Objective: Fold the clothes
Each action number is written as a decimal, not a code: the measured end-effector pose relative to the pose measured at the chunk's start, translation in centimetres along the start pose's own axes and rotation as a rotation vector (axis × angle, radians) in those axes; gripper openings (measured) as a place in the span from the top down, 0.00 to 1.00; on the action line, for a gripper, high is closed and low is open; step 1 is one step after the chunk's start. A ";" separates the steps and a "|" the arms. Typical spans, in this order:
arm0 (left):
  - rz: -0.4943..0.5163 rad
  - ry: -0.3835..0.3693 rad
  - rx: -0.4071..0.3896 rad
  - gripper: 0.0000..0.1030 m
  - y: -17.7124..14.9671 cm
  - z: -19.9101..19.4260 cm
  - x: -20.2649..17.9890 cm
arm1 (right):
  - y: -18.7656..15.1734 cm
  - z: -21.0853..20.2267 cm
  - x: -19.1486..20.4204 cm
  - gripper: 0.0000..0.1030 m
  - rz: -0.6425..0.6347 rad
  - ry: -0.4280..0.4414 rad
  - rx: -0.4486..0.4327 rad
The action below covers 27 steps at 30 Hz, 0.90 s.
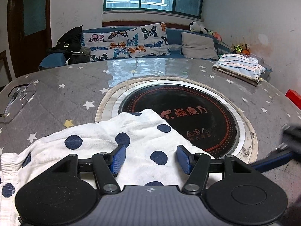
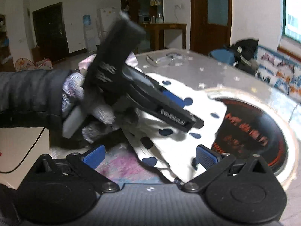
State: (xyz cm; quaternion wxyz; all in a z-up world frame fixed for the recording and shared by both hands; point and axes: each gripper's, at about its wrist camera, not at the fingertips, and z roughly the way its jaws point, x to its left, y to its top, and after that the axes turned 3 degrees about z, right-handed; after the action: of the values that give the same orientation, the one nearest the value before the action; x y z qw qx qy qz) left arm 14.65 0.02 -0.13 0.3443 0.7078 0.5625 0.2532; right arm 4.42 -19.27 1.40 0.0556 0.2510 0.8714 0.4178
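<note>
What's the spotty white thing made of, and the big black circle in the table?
The spotty garment looks like soft woven cotton: it wrinkles and drapes, and has a gathered waistband. The black circle looks like smooth glass or ceramic, a cooktop: glossy, with printed red dots and lettering.

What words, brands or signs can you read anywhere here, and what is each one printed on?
"焱魔方", orange, with a flame logo: on the black induction cooktop set in the table.
Warning triangles with small characters below: same cooktop, too small to read.
"GenRobot.AI": on the side of the left gripper.
White mark on the black garment: unreadable.
</note>
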 end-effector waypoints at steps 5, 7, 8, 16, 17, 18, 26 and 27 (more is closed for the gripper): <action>-0.008 -0.003 0.000 0.39 0.0 0.0 0.1 | -1.6 0.8 0.7 0.00 0.008 0.047 0.050; -0.010 -0.006 -0.001 0.39 0.0 0.1 0.2 | -2.3 0.5 1.4 0.00 -0.005 0.055 0.075; -0.010 -0.007 -0.001 0.39 -0.1 0.1 0.2 | -2.4 0.3 1.6 0.00 -0.015 0.055 0.080; -0.012 -0.029 -0.059 0.38 0.5 -2.5 0.8 | -0.1 -1.1 3.1 0.00 -0.099 0.033 0.025; -0.011 -0.027 -0.067 0.38 0.6 -2.9 1.0 | 0.5 -1.0 3.2 0.00 -0.105 0.031 0.012; -0.012 -0.029 -0.074 0.38 0.6 -3.3 1.3 | 0.8 -0.7 3.1 0.00 -0.107 0.028 0.006; -0.024 0.018 -0.037 0.41 -1.1 -3.5 3.4 | 0.3 2.8 3.3 0.00 -0.075 0.062 0.065; -0.024 0.022 -0.038 0.41 -1.3 -3.4 3.5 | -0.1 2.9 3.8 0.00 -0.082 0.071 0.077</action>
State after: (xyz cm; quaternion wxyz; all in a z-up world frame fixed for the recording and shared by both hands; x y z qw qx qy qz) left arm 12.13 4.27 0.97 0.3547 0.6914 0.5698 0.2674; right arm 2.02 -15.47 -0.09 0.0319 0.2020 0.8978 0.3900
